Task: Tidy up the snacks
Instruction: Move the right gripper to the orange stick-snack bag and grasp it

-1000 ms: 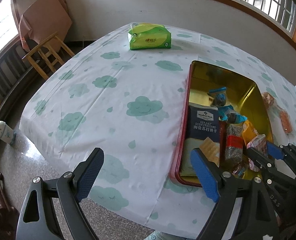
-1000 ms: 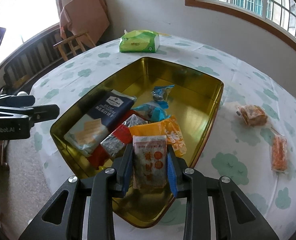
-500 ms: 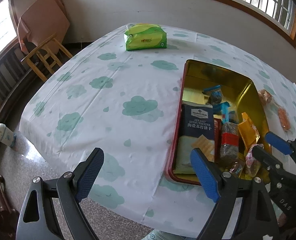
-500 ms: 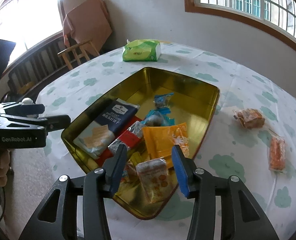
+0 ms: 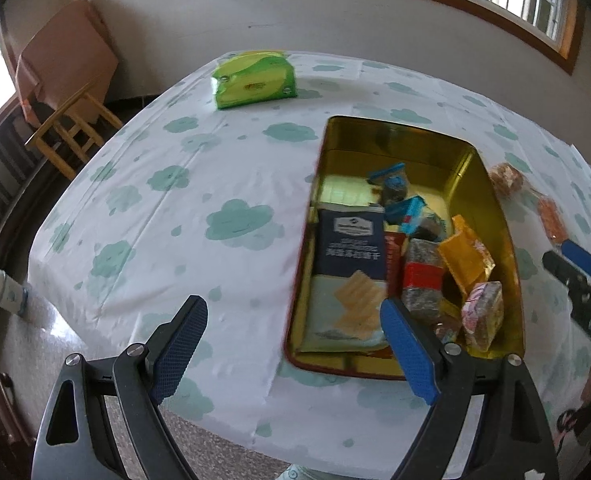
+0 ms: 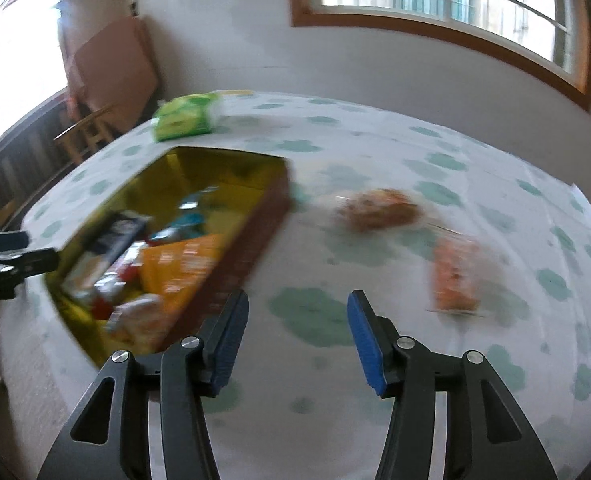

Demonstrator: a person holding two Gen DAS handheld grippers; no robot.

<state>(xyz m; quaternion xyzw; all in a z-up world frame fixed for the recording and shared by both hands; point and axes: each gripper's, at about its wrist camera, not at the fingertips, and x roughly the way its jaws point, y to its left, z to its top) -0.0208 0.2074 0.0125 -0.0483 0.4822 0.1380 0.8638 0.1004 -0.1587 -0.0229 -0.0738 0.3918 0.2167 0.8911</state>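
a: left view? the left gripper (image 5: 291,344) hangs empty, fingers wide apart, same as a second ago. the tin (image 5: 491,200) sits at one o'clock, the pink packet (image 5: 482,314) now inside.

b: right view: the right gripper (image 6: 297,334) let that packet go, fingers apart, and swings toward two loose snacks (image 6: 453,276) at two o'clock. those look next.

Walls: plain white plaster (image 5: 199,4), a little scuffed.
Window: wood-framed, barred panes (image 6: 447,4), daylight pouring in.
Side window: bright glare at the left (image 6: 11,64).
Table: covered by a white cloth with teal clouds (image 5: 143,216).
Chair: 1 wooden chair (image 5: 71,128) against the wall, draped with pinkish cloth (image 5: 63,60).
Floor: speckled grey stone (image 5: 199,436).
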